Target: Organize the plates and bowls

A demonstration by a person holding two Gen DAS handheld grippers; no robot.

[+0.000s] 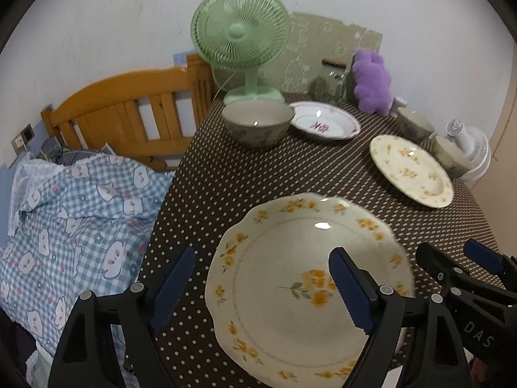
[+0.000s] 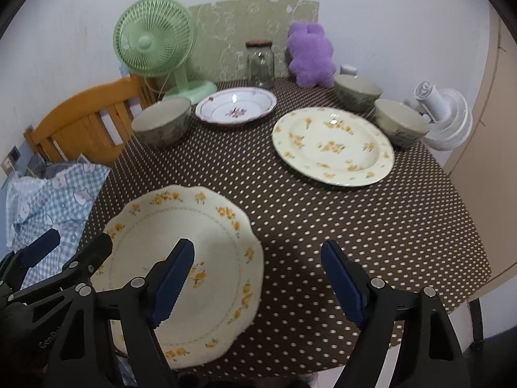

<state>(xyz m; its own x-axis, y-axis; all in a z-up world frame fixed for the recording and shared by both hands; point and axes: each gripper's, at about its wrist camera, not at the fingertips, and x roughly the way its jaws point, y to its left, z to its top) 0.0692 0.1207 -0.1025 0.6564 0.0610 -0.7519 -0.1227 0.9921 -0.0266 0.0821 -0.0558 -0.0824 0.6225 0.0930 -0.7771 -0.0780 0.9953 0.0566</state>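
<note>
Near the table's (image 2: pixel 355 226) front edge lay the scalloped plate (image 2: pixel 181 258), both grippers above it, jaws wide and empty: left gripper (image 1: pixel 258 287), right gripper (image 2: pixel 258 281). Bare cloth stretched toward the round plate (image 2: pixel 332 147). Only the right view showed the jar (image 2: pixel 260 64) clearly.

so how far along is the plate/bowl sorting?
Nothing stacked yet: three plates and three bowls sit apart on the table. In hand: nothing; both hand-held grippers, left and right, are open at the scalloped plate. Left: all the grouping.
</note>
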